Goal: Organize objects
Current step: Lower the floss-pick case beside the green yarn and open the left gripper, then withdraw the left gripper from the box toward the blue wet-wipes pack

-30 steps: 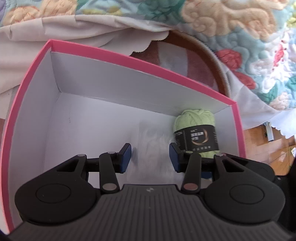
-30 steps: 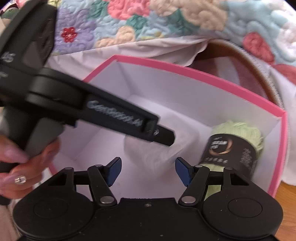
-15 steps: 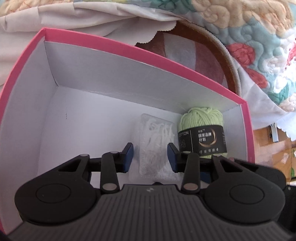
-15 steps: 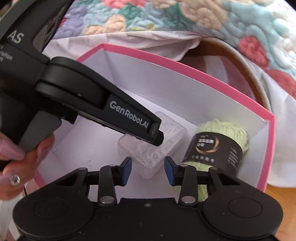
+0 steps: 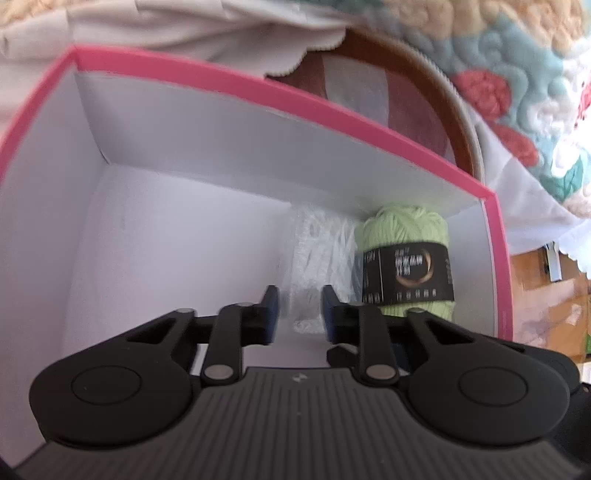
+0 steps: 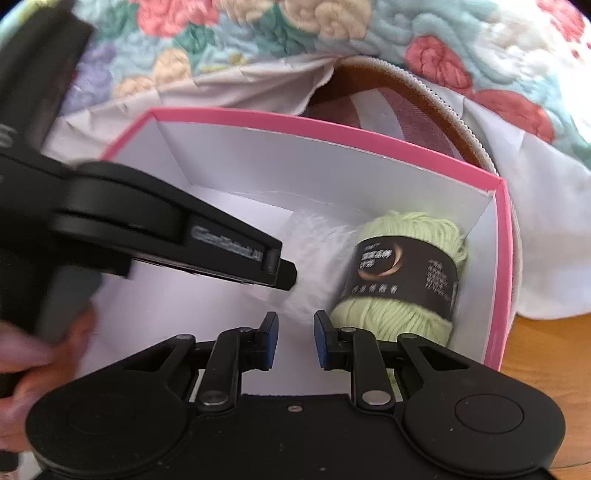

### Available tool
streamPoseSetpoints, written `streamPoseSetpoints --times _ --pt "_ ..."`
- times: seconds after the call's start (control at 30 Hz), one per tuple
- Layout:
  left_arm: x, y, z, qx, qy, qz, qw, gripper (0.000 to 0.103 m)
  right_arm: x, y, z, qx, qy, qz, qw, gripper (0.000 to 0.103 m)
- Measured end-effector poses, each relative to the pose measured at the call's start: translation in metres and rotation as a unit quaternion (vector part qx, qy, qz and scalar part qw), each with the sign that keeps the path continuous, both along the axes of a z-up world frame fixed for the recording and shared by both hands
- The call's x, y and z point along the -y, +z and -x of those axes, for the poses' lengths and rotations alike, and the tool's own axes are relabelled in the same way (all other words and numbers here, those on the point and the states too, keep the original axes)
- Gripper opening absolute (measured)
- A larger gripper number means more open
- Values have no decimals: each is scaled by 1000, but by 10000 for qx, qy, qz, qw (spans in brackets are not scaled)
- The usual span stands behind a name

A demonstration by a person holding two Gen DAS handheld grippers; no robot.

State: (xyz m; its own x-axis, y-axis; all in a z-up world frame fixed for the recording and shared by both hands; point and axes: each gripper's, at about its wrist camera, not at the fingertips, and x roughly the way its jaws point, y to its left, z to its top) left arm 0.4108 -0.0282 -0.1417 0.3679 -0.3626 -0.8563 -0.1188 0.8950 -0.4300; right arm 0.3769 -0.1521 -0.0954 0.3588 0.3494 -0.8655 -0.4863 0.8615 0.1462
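Note:
A pink box [image 5: 258, 88] [image 6: 295, 123] with a white inside holds a light green yarn ball [image 5: 404, 236] [image 6: 413, 229] with a black label, lying in the far right corner. Against the yarn's left side lies a clear plastic case [image 5: 317, 243] [image 6: 321, 243] of white bits, blurred. My left gripper [image 5: 300, 310] hangs over the box floor in front of the case, jaws closing to a narrow gap with nothing pinched. The right wrist view shows the left gripper [image 6: 286, 275] reaching in from the left. My right gripper [image 6: 295, 339] is closing too, empty, near the yarn.
A flowered quilt [image 6: 258, 29] [image 5: 517, 55] and a white cloth lie behind the box. A round brown zip case [image 5: 424, 74] [image 6: 424, 96] stands behind its far wall. A wooden surface [image 6: 546, 350] shows at the right. A hand [image 6: 22, 354] holds the left gripper.
Both grippers' jaws have narrowed from wide to nearly together. The clear case, which lay a little apart from the yarn, now lies against it.

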Motion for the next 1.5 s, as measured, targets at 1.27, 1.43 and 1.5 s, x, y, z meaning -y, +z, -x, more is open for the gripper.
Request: streamPoseSetpoints --times 1.27,1.43,1.5 --pt "-31 151 157 871 -696 -618 9918 38 44 119 127 915 48 -476 9947 37" --pt "-39 164 182 794 -835 -855 9897 44 42 132 148 1003 33 -514 9936 42" --pt "-39 169 193 829 -901 -884 9885 49 41 138 156 1063 47 -479 9932 43"
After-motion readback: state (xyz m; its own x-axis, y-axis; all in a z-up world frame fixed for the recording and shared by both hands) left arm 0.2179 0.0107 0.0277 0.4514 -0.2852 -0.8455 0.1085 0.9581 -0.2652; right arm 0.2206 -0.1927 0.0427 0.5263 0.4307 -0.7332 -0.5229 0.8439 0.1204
